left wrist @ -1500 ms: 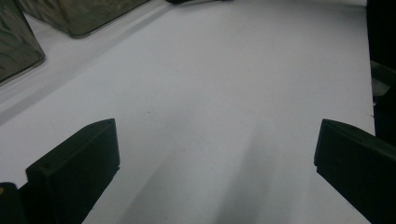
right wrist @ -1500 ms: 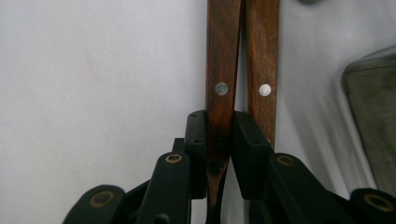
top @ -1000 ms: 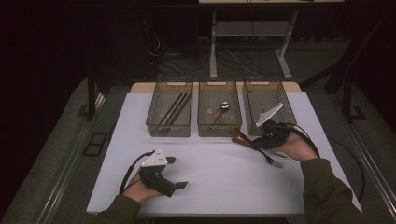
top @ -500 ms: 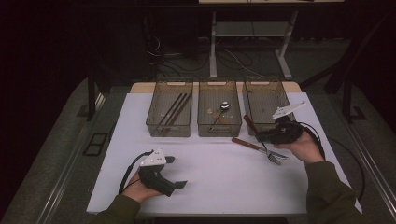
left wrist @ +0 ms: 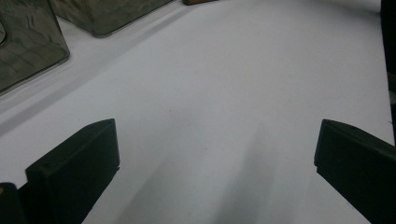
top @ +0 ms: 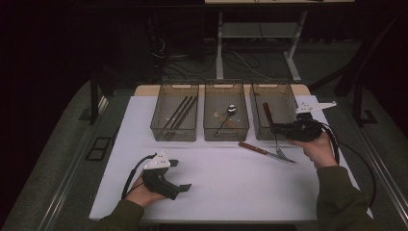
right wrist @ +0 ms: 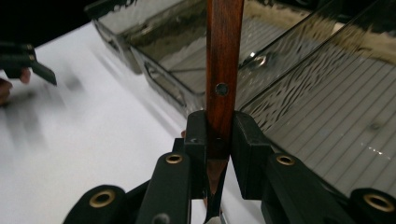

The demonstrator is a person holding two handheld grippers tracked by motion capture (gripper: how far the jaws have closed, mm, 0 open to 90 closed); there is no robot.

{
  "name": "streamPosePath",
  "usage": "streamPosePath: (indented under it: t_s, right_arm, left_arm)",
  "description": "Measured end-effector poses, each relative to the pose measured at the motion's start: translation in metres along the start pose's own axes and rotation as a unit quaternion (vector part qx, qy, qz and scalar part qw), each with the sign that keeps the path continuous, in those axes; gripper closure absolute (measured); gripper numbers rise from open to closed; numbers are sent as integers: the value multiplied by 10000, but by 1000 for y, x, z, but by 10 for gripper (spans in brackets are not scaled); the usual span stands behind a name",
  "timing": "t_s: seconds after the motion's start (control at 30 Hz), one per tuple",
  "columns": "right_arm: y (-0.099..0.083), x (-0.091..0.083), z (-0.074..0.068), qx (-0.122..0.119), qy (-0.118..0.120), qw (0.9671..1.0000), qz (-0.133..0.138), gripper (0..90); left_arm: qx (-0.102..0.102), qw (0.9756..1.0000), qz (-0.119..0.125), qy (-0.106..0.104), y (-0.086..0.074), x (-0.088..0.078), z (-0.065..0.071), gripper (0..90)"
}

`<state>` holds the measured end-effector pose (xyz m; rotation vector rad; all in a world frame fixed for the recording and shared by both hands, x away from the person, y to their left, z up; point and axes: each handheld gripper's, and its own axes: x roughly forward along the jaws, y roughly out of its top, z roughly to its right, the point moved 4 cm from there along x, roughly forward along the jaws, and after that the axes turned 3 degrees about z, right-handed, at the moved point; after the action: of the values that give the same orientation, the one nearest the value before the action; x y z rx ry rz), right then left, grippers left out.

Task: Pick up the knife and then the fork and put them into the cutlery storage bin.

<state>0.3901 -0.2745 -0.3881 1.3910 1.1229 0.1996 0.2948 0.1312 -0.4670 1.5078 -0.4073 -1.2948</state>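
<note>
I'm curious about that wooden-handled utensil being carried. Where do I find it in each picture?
High view: the wooden-handled utensil is at the right, slanting over the front wall of the rightmost bin, clamped in the right gripper.
Right gripper view: its handle rises up the middle from between the jaws.
Left gripper view: go by the landmark, at the top left.
Shared landmark: the clear bins.

In the right gripper view the wooden handle (right wrist: pixel 223 70) runs past the top edge, and its lower end is hidden between the right gripper (right wrist: pixel 218 140) pads. The far hand (right wrist: pixel 7 86) at the left edge is cut off and blurred. In the left gripper view two baskets (left wrist: pixel 28 42) are cropped by the top edge, and a brown piece (left wrist: pixel 198 2) is too cropped to identify.
</note>
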Motion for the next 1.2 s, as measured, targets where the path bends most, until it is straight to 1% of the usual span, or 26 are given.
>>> streamPosePath:
  t_s: [0.1,0.13,0.2,0.4,0.5,0.63,0.7,0.9,1.03,1.13,1.2]
  right_arm:
    - [4,-6,3,53,-114,9997,208,775]
    - [5,-8,4,106,-160,9994,292,775]
    - [8,-11,6,131,-195,9990,383,775]
    - [22,-22,14,164,-424,9970,633,776]
    - [31,-24,19,178,-532,9961,678,775]
    - [43,-25,27,184,-711,9941,793,775]
    - [48,-24,32,183,-785,9935,803,775]
    - [59,-21,49,176,-1147,9893,882,775]
    - [65,-18,62,187,-1440,9846,978,775]
    - [68,-13,74,192,-1722,9807,907,775]
    - [67,-9,82,245,-1820,9792,860,775]
  left_arm:
    - [44,10000,-33,-1,0,0,1,0]
    - [42,10000,-26,4,0,0,2,0]
    - [48,10000,-28,7,0,0,2,0]
    - [39,10000,-32,8,0,1,3,0]
    - [56,10000,-29,2,0,1,3,0]
    - [58,10000,-25,-1,0,1,3,0]
    - [60,10000,-22,-4,0,1,3,0]
    - [54,10000,-5,-19,0,1,4,0]
    - [69,10000,-26,-22,0,1,4,0]
    - [75,10000,-20,-27,1,1,4,0]
    - [75,10000,-15,-29,1,1,4,0]
